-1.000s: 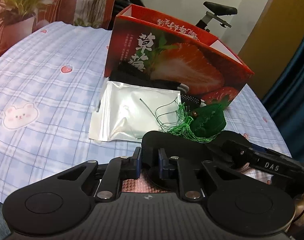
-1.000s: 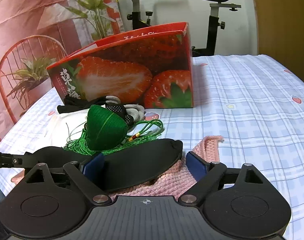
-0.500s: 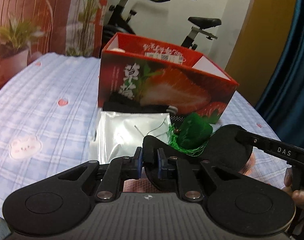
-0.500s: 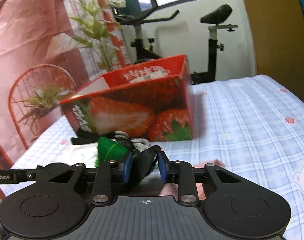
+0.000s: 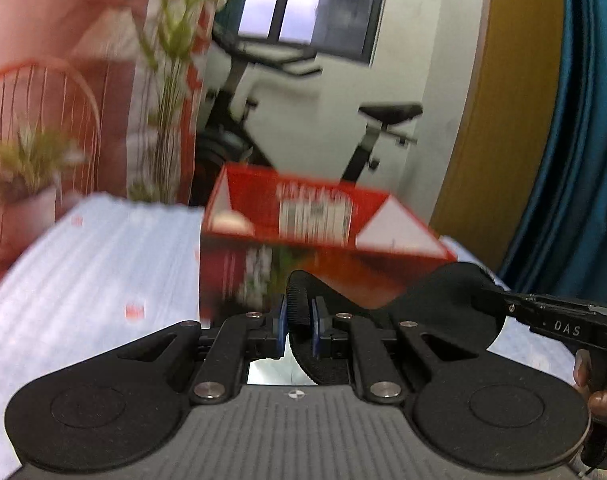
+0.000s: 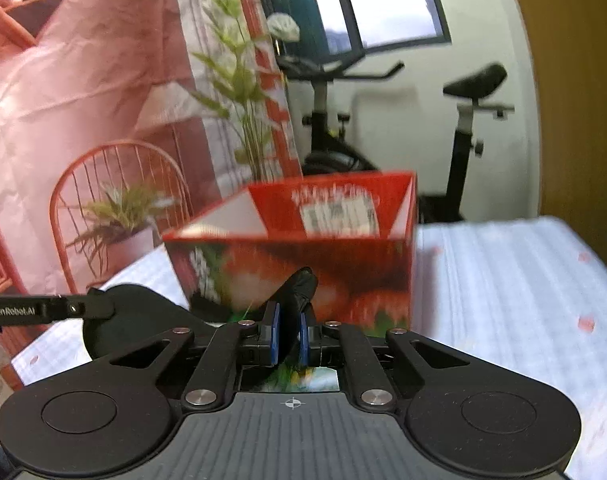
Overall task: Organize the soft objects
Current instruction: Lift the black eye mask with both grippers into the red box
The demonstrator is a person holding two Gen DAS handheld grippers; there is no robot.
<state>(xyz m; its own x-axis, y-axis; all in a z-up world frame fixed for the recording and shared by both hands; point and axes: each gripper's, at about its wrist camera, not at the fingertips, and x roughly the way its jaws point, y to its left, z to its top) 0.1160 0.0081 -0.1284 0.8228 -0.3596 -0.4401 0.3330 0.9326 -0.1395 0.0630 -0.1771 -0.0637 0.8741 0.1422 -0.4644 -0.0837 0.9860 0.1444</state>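
A black soft eye mask [image 5: 443,300] hangs in the air between my two grippers. My left gripper [image 5: 297,320] is shut on one end of it, whose ribbed edge sticks up between the blue pads. My right gripper [image 6: 289,336] is shut on the other end of the mask [image 6: 131,312]. Just behind the mask stands the open red strawberry box [image 5: 315,216], seen from slightly above its rim [image 6: 303,256]. Both views are blurred by motion.
The table carries a blue-and-white checked cloth [image 5: 95,264] with small red prints. Behind it are an exercise bike [image 6: 467,128], a potted plant on a red wire chair [image 6: 119,216], a pink backdrop and a blue curtain [image 5: 575,160]. A hand [image 5: 599,400] holds the right gripper.
The right gripper's jaws closed on the mask. Both grippers rose with it, and the green pouch, silver bag and pink knit dropped out of view below.
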